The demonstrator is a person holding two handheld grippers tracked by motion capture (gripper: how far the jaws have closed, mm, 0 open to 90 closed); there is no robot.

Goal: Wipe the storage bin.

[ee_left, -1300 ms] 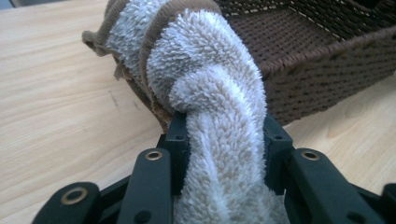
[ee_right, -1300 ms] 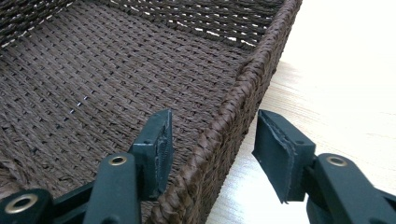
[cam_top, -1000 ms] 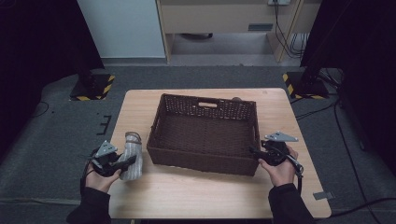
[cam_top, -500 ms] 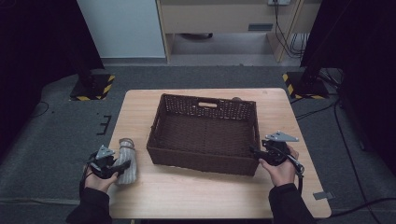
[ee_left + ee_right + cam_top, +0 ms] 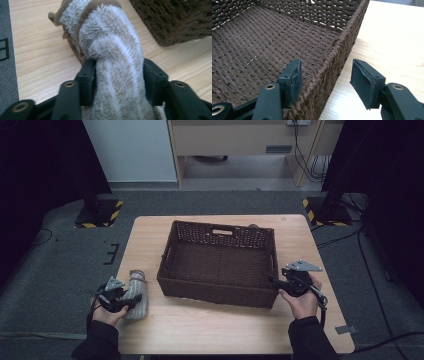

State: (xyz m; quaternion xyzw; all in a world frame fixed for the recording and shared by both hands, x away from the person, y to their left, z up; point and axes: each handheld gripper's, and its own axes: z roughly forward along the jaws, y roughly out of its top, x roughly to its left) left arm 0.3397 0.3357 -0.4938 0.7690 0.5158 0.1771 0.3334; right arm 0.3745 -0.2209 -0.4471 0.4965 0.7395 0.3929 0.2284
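Observation:
A fluffy grey-and-beige striped sock point(image 5: 137, 290) lies on the wooden table point(image 5: 200, 330), left of a dark brown wicker basket point(image 5: 215, 292). My left gripper point(image 5: 131, 301) is around the sock point(image 5: 112, 45). Its jaws have just been opening, and both pads still lie against the pile, which bulges out past them. My right gripper point(image 5: 274, 281) is at the basket's near right corner. It stands open astride the right wall point(image 5: 337, 50), one pad inside, the other outside over the table, with a gap to the outer pad.
The basket holds nothing that I can see and has a handle slot point(image 5: 222, 232) in its far wall. A small object point(image 5: 253, 226) peeks out behind that wall. Dark stands with yellow-black feet point(image 5: 100, 215) flank the table on the floor.
My left hand and the sock have shifted slightly toward the near left edge of the table. The right hand has kept still at the basket wall.

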